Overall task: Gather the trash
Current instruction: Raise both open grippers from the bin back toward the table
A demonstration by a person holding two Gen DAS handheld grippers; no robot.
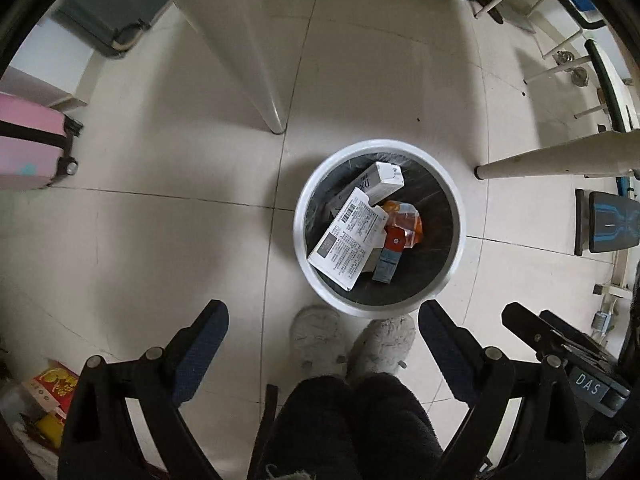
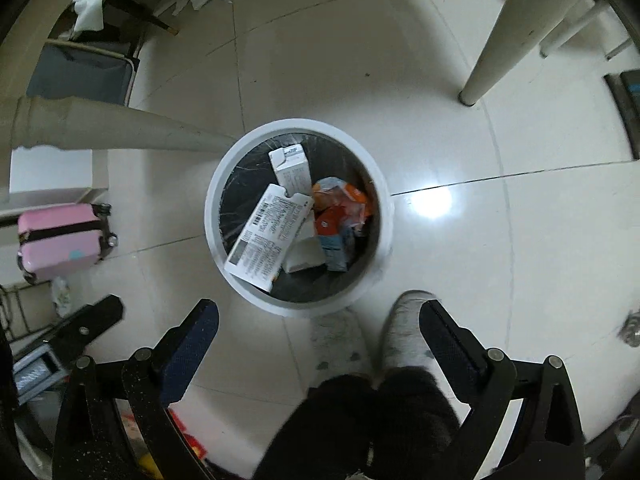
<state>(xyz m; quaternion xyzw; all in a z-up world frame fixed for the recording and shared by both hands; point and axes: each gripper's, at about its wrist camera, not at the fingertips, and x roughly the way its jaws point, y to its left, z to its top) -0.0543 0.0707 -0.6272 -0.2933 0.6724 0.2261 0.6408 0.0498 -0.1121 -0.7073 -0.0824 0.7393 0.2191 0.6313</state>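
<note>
The trash is seen inside the white bin on the floor: a big printed box, a smaller white box and an orange wrapper. Most of the job looks done, and no loose trash is seen on the floor near the bin. The left tongs and right tongs are held high above the bin, pointed down. Both are spread wide, and nothing is held.

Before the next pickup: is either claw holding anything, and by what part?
Nothing held. The left claw and right claw are both open and empty above the bin.
</note>
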